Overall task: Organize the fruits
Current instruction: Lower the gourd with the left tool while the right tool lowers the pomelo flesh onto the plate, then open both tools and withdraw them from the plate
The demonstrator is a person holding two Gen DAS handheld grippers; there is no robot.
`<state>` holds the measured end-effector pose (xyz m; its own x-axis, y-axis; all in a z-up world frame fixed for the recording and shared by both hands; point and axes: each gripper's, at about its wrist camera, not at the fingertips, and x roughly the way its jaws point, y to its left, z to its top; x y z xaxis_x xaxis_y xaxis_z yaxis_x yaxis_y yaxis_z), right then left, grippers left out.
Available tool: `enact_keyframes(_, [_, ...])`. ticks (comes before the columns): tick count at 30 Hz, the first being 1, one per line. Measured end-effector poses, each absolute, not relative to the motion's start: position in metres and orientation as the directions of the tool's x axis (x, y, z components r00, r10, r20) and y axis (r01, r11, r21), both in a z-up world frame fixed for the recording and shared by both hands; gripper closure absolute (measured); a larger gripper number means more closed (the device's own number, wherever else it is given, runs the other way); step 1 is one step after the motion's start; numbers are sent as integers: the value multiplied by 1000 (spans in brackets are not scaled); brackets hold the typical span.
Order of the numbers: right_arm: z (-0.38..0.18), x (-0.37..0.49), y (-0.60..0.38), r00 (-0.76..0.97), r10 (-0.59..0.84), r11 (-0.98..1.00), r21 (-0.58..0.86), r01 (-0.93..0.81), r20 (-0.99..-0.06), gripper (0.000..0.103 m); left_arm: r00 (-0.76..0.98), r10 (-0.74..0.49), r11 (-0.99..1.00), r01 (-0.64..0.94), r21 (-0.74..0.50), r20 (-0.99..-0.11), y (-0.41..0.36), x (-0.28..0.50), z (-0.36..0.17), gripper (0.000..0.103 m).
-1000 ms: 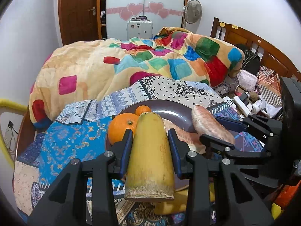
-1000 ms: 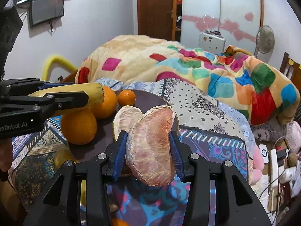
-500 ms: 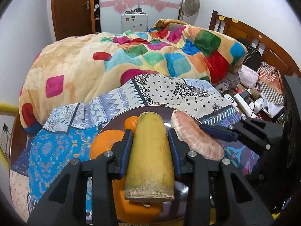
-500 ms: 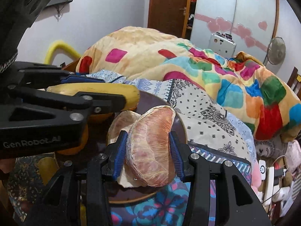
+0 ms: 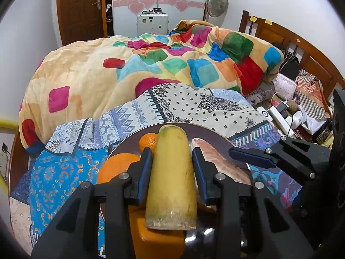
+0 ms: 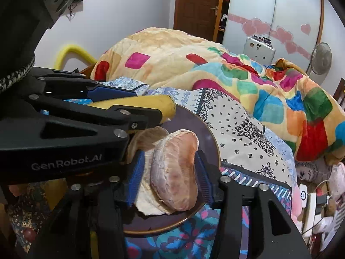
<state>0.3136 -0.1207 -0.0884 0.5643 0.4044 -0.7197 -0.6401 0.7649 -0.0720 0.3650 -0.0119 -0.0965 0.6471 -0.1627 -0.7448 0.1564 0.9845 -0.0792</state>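
My left gripper (image 5: 171, 151) is shut on a yellow banana piece (image 5: 172, 179) and holds it just above the dark round plate (image 5: 215, 133). A large orange (image 5: 117, 166) and a small orange (image 5: 148, 141) lie on the plate's left side. In the right wrist view my right gripper (image 6: 169, 155) is low over the plate (image 6: 207, 136). Its jaws are opening, and a peeled pink pomelo segment (image 6: 174, 172) rests on the plate between them, with a gap at the left pad. A paler pomelo segment (image 6: 148, 138) lies behind it. The banana (image 6: 159, 105) crosses from the left.
The plate sits on a patterned blue and white cloth (image 5: 194, 105) spread over a bed. A colourful quilt (image 5: 151, 64) is heaped behind it. The wooden headboard (image 5: 301, 47) and a clutter of chargers and bags (image 5: 286, 116) are at the right. Another orange (image 5: 151, 233) lies under my left gripper.
The left gripper carried the banana in over the plate, beside the right gripper. The right jaws have widened, and the pomelo segment has tipped and settled onto the plate.
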Motion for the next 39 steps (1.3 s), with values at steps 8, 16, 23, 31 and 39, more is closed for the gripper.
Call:
enact_keyframes(8, [-79,293,-129,613,382,769,-130,-626,-692,54,696,-140,989,137,-62,-704,-11,347,-73,65])
enact_keyframes(16, [-56,267,-145,641,392,787,-120,-605,-659,53,735,-115,991,133,-23,-669,-11,307,-49,65])
enact_keyframes(23, [-37,240,-160,651,419,804,-74,-590,-633,53,758,-89,995,97,-22,-646,-2,261,-35,65])
enact_keyframes(31, [-26,198,-173,661,444,813,-38,-581,-605,53,745,-67,997,70,-22,-664,5,212,-44,62])
enact_keyframes(39, [-28,161,-184,652,469,820,20,-571,-596,53,725,-84,996,70,-48,-683,2,171,-64,62])
